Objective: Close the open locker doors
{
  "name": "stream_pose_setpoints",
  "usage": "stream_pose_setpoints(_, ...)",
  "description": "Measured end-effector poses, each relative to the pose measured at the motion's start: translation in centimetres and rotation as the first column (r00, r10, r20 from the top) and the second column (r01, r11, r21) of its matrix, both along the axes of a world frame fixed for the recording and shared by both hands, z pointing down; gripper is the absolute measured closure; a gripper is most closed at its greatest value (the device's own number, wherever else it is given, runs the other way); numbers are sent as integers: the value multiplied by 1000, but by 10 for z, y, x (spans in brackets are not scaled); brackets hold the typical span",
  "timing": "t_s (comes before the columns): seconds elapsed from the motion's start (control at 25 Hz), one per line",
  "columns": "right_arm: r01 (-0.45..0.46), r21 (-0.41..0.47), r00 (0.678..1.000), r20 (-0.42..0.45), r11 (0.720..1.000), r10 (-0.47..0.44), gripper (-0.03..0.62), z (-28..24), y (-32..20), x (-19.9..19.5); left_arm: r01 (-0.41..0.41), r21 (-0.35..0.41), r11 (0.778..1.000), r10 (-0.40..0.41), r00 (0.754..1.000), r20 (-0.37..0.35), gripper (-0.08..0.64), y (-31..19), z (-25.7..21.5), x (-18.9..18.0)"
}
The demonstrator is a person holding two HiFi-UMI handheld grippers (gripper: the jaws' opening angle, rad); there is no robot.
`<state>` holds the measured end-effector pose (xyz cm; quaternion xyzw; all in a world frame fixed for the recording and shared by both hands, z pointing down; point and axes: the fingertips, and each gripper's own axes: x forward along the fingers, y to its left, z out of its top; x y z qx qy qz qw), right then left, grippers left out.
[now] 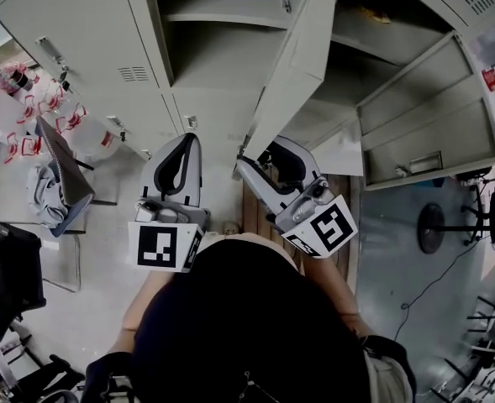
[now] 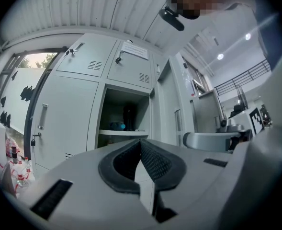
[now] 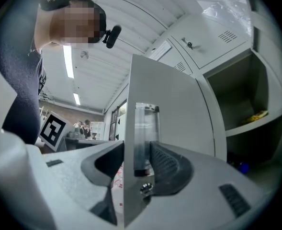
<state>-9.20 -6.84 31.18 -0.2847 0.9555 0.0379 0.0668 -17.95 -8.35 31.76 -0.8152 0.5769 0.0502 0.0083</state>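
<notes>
Locker door (image 1: pixel 297 57) clamped at its edge by right gripper (image 1: pixel 255 159), left gripper (image 1: pixel 188 142) pinched shut, empty, beside that door

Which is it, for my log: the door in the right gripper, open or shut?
Open: locker door juts out from the lockers, edge in the right gripper.

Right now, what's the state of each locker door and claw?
left door: closed.
middle door: open, its edge between the right claw's jaws.
right door: open wide.
left claw: shut, empty.
right claw: shut on middle door.
</notes>
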Motion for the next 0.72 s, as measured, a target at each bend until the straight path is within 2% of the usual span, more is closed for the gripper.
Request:
stream_pose_setpoints(0.24,-46,-6,999,1,999,46,433,-2,-9,-24,-38,33,999,38,999,-15,558,-10,-7,-17)
stream_pose_setpoints(0.48,-85,-26,996,8,996,86,433,-2,-21,-49,-33,9,999,33,999,-10,558,-21,-3,-46)
stream_pose_setpoints(0.64,-78,-21,997,-4,997,78,476,-3,-29,-69,-48,27,998,48,999,-5,558,-28,-3,-62)
stream_pose_setpoints(0.72,-85,-27,996,-7,996,85,479,-2,-36,-78,-39,4,999,39,999,1,558,-32,2,-71)
